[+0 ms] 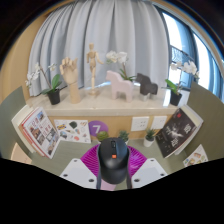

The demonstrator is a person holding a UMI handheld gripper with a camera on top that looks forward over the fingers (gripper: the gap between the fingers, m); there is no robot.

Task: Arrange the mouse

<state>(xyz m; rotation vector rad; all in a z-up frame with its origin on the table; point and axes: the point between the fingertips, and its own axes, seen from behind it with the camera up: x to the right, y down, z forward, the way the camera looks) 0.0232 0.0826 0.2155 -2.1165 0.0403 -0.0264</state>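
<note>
Nearest the lens: hand-held gripper (113,172), fingers low in view, magenta pads (93,160) showing on either side of a dark mouse (113,160). Mouse lodged between the fingers, small orange-red spot on its top; pads appear to press on both flanks, so pinching the mouse. Cannot tell whether mouse rests on the desk (80,150) or is lifted off it.

Outward from the mouse:
- Just beyond it, purple card with a white figure (97,128) lying flat on the desk.
- Left of the mouse, flat printed sheets (68,127); further left, open magazine (38,132), propped at a tilt.
- Right of the mouse, small potted plant (150,134); further right, dark magazine (176,131), tilted.
- Well beyond the mouse, raised ledge (100,100) along the back: potted white orchid (50,84) at left, wooden hand model (68,74), wooden mannequin figure (92,57), pale pink horse-like figure (122,83), dark animal figure (147,85), second potted plant (175,92) at right.
- Behind the ledge, pale curtains (105,30) over a window.
</note>
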